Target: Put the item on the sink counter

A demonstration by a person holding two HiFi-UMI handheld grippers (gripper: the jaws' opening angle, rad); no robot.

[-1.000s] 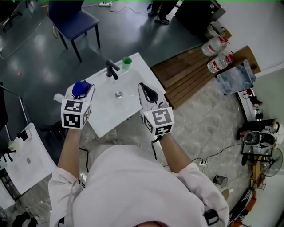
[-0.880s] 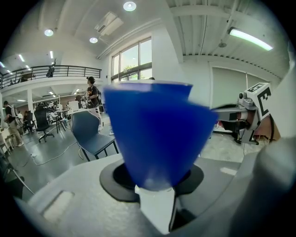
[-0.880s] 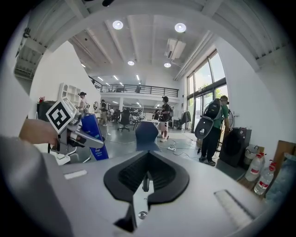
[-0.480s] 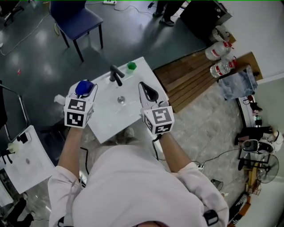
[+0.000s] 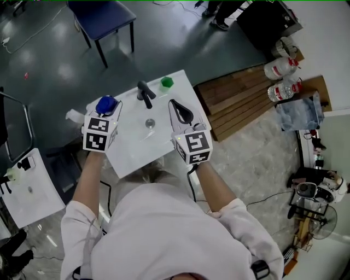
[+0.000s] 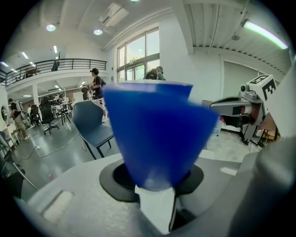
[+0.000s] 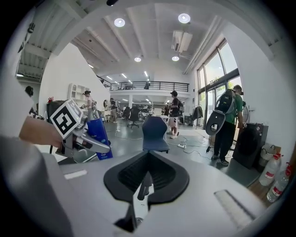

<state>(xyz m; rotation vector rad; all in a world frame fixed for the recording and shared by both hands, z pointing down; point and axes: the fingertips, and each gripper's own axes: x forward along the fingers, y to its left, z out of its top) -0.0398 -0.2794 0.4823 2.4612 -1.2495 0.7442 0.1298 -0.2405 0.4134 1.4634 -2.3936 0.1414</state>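
A white sink unit with a black faucet and a drain stands below me. My left gripper hangs over its left edge, shut on a blue container. This blue container fills the left gripper view, wedged between the jaws of the left gripper. From the right gripper view the blue container shows at the left. My right gripper is over the counter's right side, jaws shut and empty; its pads meet.
A green item sits on the counter's back right corner. A blue chair stands beyond the sink, a wooden pallet with water bottles to the right, another white sink unit at the left. People stand in the hall.
Both grippers have moved forward and lower towards the sink. The blue container stays in the left jaws; the right jaws stay shut.
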